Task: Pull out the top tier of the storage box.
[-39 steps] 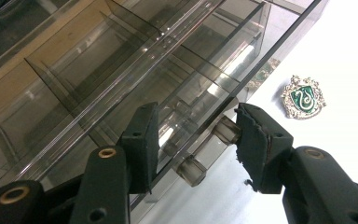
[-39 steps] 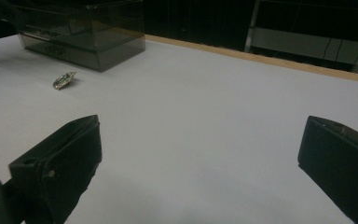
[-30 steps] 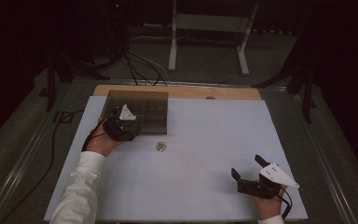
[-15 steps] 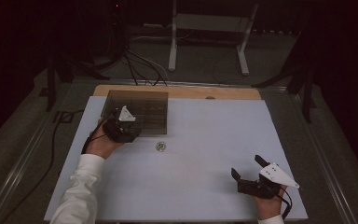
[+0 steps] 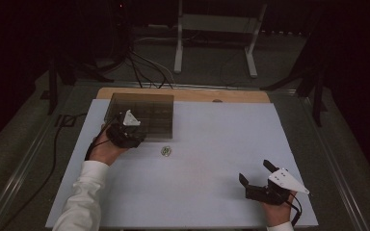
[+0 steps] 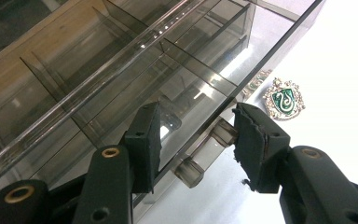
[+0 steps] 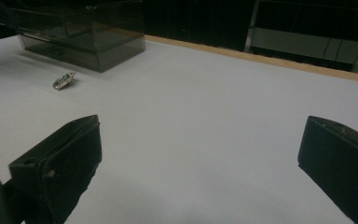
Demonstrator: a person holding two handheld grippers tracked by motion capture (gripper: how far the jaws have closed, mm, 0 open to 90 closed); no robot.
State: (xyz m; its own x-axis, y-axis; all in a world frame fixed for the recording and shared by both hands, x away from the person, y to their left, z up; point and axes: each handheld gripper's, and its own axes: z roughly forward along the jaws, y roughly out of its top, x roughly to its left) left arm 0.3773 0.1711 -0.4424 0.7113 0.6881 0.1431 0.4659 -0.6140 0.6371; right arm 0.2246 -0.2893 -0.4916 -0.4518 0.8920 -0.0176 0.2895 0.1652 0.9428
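Two tongs | left (image 6: 193, 135) astride drawer handle (image 6: 205, 151) | right (image 7: 200, 163) open

A smoky transparent plastic organizer box with inner dividers (image 5: 142, 115) sits on the white tabletop (image 5: 207, 159) toward its far left corner, close to the far edge. Just before the box's near right corner lies a small green-and-silver crest badge (image 5: 165, 151), apart from the box wall. The left gripper (image 6: 193, 135) is at the box's near left side, one of its jaws over the box and the other outside the front wall, with the clear plastic bar handle (image 6: 205, 154) between them. The right gripper (image 5: 254, 175) rests well apart, near the tabletop's near right corner.
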